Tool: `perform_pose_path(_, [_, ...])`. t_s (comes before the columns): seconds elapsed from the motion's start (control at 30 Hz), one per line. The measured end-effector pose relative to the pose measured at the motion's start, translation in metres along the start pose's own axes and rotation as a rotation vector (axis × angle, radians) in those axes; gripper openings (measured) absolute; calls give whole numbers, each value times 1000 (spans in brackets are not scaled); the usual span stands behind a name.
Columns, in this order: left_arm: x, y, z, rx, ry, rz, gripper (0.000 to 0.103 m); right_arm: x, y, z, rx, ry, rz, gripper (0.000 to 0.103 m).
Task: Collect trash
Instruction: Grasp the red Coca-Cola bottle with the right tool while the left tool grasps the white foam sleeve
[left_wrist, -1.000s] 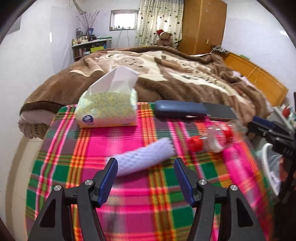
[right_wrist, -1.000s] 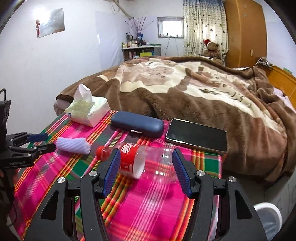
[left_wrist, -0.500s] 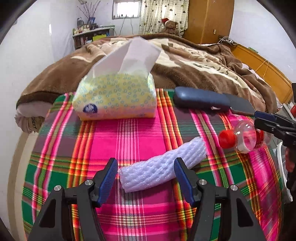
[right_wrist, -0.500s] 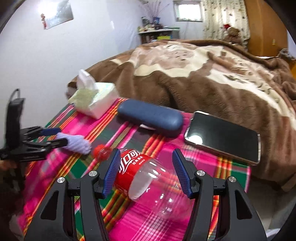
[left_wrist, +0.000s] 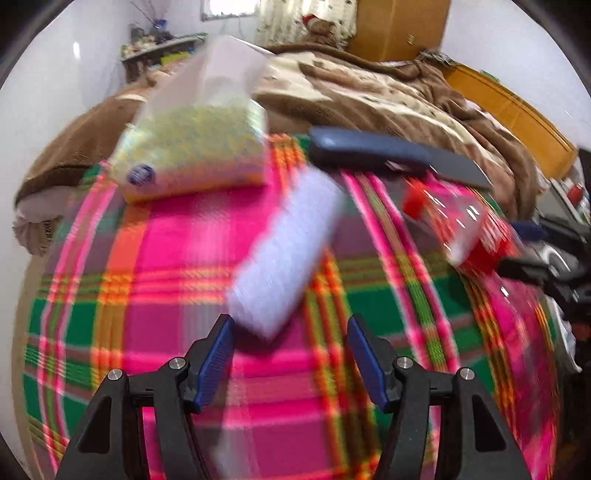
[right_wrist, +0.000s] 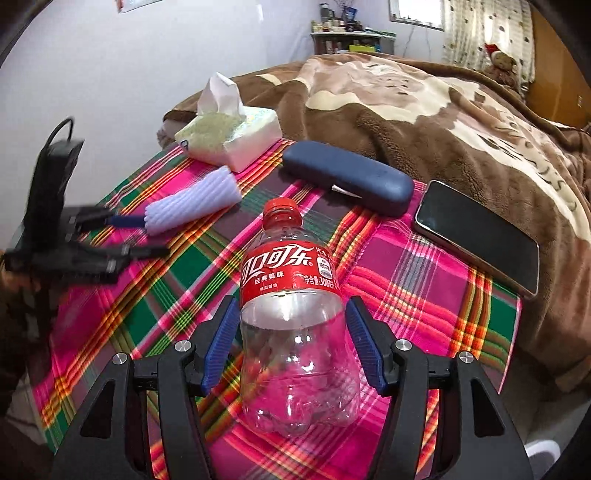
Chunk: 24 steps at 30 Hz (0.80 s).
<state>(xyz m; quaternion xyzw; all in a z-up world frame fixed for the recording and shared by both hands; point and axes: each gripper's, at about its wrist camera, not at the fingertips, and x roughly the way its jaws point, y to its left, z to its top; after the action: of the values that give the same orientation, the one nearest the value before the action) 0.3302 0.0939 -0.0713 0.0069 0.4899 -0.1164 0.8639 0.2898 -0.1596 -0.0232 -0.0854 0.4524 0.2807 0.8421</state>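
Observation:
An empty clear cola bottle (right_wrist: 291, 314) with a red label and cap lies on the plaid cloth (right_wrist: 424, 295), cap pointing away. My right gripper (right_wrist: 293, 317) straddles its middle; the jaws are opening and the blue pads stand close beside its sides without squeezing it. A white foam net sleeve (left_wrist: 284, 254) lies slanted on the cloth, its near end just ahead of my left gripper (left_wrist: 290, 332), which is open and holds nothing. The left wrist view is blurred. In it the bottle (left_wrist: 461, 229) and right gripper (left_wrist: 524, 247) show at the right. The left gripper (right_wrist: 147, 236) reaches the sleeve (right_wrist: 192, 205) from the left.
A tissue pack (right_wrist: 229, 136), a blue glasses case (right_wrist: 347, 181) and a dark phone (right_wrist: 476, 236) lie along the cloth's far side. Behind them spreads a brown blanket (right_wrist: 406, 99) on a bed. The table's edge drops off at the right.
Both grippers have come down and forward. The bottle, earlier ahead of the right fingers, now sits between them, cap pointing away. The foam sleeve has drawn close to the left fingertips.

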Motion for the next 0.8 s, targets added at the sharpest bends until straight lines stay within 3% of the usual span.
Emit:
perform_pose_path(0.13, [-10, -12, -1, 40, -26, 22, 63, 3, 3, 3, 9, 8, -51, 63])
perform_pose_path(0.37, [-21, -1, 18, 5, -71, 61, 63, 6, 10, 4, 2, 22, -111, 64])
perform_pose_path(0.8, [24, 2, 39, -8, -12, 66, 63, 18, 7, 4, 24, 71, -160, 65])
